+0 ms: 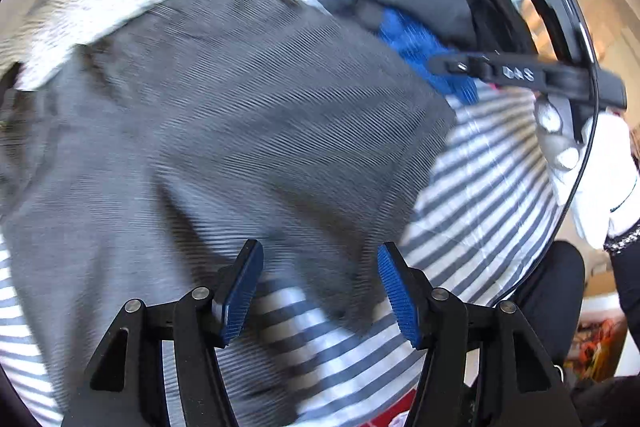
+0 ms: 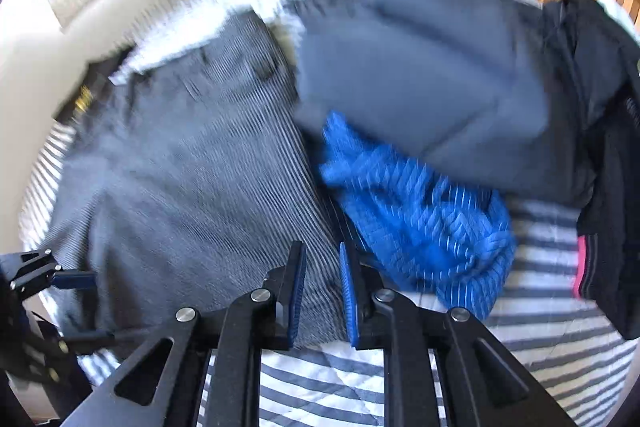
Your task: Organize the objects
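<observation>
Left wrist: grey garment (image 1: 224,115) edge between tool (image 1: 320,291) pads.

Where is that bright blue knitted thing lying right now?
The blue knit lies on the striped bedspread, right of the grey trousers and below the slate-blue garment; the right wrist view shows it just beyond the right gripper.

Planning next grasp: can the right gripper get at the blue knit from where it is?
Probably yes. The blue knit lies uncovered just right of the right gripper, nothing between; its fingers are nearly closed and would need opening.
</observation>
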### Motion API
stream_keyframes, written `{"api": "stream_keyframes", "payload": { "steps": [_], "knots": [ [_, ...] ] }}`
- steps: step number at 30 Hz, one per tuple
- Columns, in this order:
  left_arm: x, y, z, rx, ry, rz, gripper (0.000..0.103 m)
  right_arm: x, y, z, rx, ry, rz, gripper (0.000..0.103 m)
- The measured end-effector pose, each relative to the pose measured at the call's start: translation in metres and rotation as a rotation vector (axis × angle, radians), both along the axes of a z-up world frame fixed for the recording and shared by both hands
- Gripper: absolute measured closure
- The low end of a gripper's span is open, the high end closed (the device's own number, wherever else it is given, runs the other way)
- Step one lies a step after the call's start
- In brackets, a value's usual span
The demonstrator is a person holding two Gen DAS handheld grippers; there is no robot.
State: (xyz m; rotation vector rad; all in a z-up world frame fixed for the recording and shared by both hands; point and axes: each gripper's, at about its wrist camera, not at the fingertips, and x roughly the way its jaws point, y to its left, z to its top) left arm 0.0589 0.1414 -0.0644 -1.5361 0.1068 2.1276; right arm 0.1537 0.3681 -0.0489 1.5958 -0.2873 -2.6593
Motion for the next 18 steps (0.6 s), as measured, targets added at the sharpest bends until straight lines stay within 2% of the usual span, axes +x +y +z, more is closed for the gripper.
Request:
{"api": "stream_keyframes", "payload": {
  "steps": [2,4,6,7,10,13,16,18],
  "knots": [
    [-0.008,-0.029,0.019,-0.021,0.035,0.042,0.04,-0.013,-0.009,0.018,-0.005,0.062,0.033,0.085],
    [-0.015,-0.067,0.037,-0.063,0.081,0.113,0.039,-0.029,-0.022,0.034,0.008,0.147,0.072,0.077],
    [-0.032,-0.111,0.049,-0.09,0.114,0.219,0.039,-0.055,-0.033,0.046,0.018,0.218,0.104,0.061],
    [-0.043,-0.137,0.052,-0.093,0.118,0.282,0.039,-0.074,-0.034,0.048,0.015,0.218,0.115,0.06],
    [-0.075,-0.213,0.054,-0.073,0.124,0.459,0.036,-0.142,-0.041,0.042,-0.02,0.144,0.116,0.06],
    [-0.106,-0.284,0.041,0.038,0.087,0.602,0.03,-0.194,-0.044,0.03,0.023,0.09,0.102,0.06],
    [-0.128,-0.319,0.019,0.059,0.053,0.654,0.03,-0.238,-0.049,0.0,-0.017,-0.015,0.102,0.06],
    [-0.143,-0.323,0.005,0.057,0.023,0.649,0.03,-0.257,-0.048,-0.013,-0.031,-0.054,0.09,0.06]
  ]
}}
